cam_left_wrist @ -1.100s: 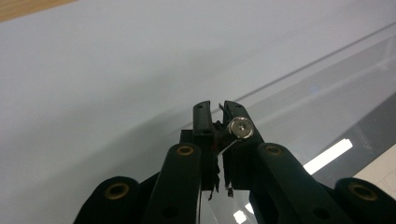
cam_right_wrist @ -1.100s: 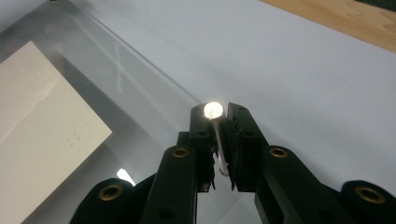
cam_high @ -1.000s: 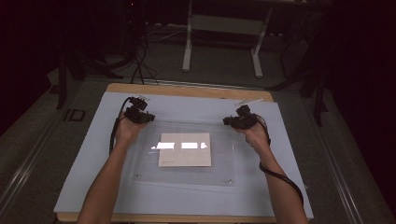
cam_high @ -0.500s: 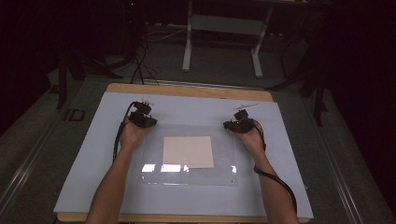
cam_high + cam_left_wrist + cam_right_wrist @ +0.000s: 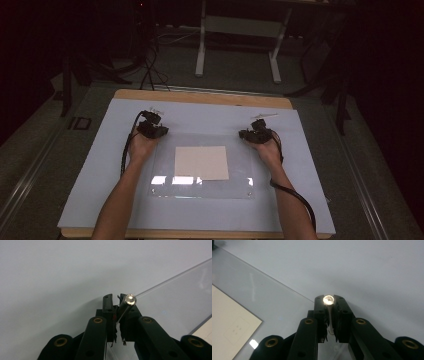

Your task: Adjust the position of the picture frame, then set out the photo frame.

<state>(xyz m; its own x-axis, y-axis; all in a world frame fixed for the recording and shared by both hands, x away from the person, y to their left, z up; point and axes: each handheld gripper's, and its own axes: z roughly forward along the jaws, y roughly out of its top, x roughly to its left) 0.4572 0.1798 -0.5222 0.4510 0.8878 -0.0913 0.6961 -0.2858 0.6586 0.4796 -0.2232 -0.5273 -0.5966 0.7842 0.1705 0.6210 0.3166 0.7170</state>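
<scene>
Each gripper, left gripper (image 5: 159,131) and right gripper (image 5: 245,134), is clamping a far-corner metal post (image 5: 130,300) of the stiff, slippery, scratch-prone clear sheet (image 5: 240,170), which is lying mid-desk.

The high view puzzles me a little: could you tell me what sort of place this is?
Probably a dim lab or workshop set up for recording. A table with a pale blue mat stands on grey carpet, cables trail over the floor behind it, and a white metal desk frame stands farther back.
</scene>
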